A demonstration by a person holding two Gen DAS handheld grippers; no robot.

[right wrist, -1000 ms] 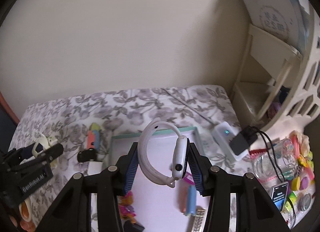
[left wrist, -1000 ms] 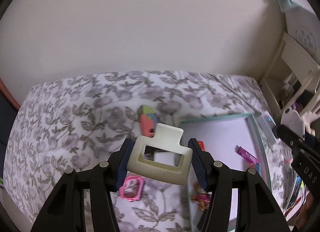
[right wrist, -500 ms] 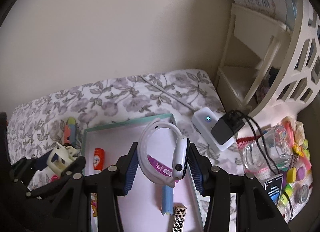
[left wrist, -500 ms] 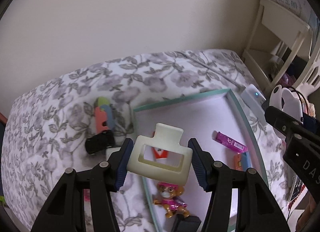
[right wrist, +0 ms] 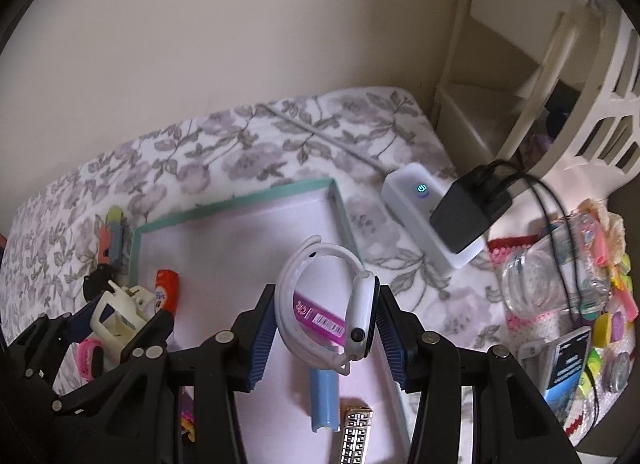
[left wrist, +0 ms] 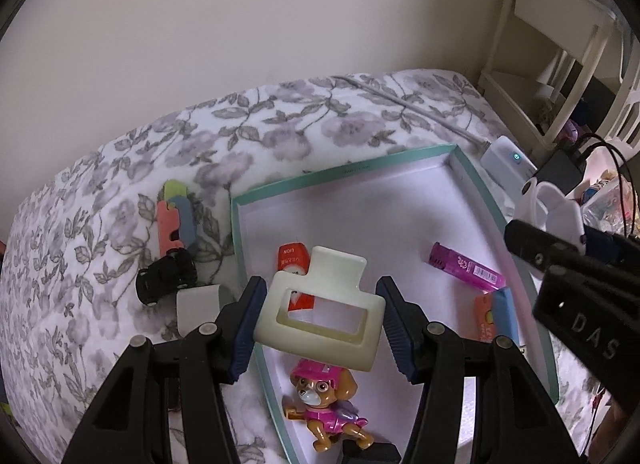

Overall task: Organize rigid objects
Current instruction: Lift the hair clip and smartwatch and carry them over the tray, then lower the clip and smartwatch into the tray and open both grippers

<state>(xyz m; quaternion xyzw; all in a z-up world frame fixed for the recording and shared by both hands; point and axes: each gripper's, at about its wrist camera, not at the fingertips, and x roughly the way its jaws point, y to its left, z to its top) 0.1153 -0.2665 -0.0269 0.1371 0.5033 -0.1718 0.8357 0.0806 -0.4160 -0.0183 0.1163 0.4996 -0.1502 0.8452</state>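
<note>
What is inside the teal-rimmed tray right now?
Teal-rimmed tray: orange tube, magenta stick, pink puppy figure, blue tube, patterned bar. Grippers cover its near end.

The left gripper (left wrist: 321,310) is clamping a cream plastic claw hair clip (left wrist: 320,306) between its blue ribbed pads, holding it above the near left part of a shallow teal-rimmed box tray (left wrist: 344,172) with a pale lilac floor. Lying in the tray are an orange-red tube (left wrist: 291,258), a magenta stick (left wrist: 466,268), an orange and blue piece (left wrist: 496,314) and a pink-clad toy puppy figure (left wrist: 324,404). On the grey floral cloth (left wrist: 280,124) left of the tray are sitting a black toy car (left wrist: 166,276) and a multicoloured block (left wrist: 174,220). The right gripper's black body (left wrist: 576,304) is entering at the right edge, carrying a white watch band (left wrist: 556,212).
</note>
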